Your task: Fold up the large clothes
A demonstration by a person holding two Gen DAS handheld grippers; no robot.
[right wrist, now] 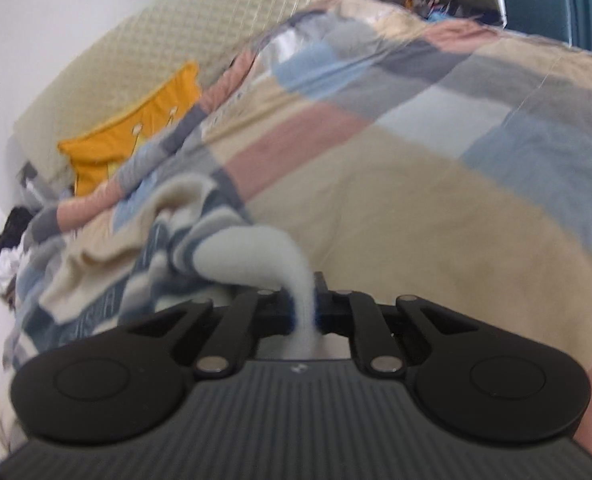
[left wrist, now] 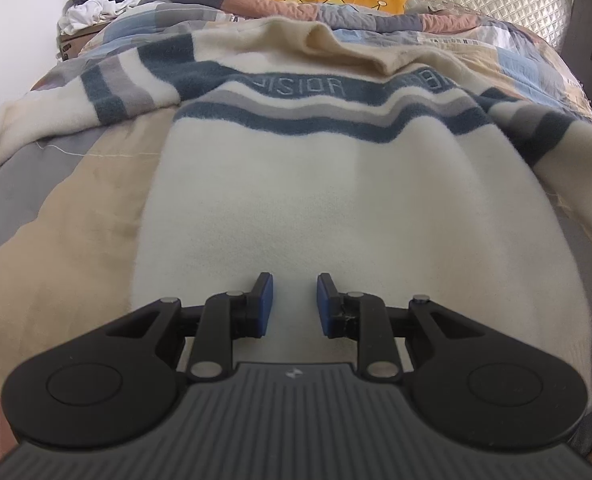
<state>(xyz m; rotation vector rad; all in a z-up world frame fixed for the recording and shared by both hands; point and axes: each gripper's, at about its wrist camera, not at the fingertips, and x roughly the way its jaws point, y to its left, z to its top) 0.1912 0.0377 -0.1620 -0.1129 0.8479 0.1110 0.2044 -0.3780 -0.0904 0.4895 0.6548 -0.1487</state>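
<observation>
The left gripper (left wrist: 294,305) hangs with its jaws parted and empty over the cream body of the striped sweater (left wrist: 296,208), spread on the bed (left wrist: 56,208) near its foot edge. The right gripper (right wrist: 305,309) is clenched on a cream sleeve or hem, hard to tell through the blur. That part should be carried across low and taut so the fold lands flat.

The large cream fleece sweater with navy and grey stripes (left wrist: 296,184) lies spread on the patchwork quilt of the bed (left wrist: 68,184), its plain cream body flat and smooth in the near part. A band of navy, grey and cream stripes crosses the chest, with raised lettering in the widest navy stripe. Both sleeves carry the same stripes and run out to either side, the left one rumpled. The far edge is bunched into a soft fold. In the right wrist view a cream edge of the sweater (right wrist: 256,256) rises off the bed in a narrow, pinched ridge.
</observation>
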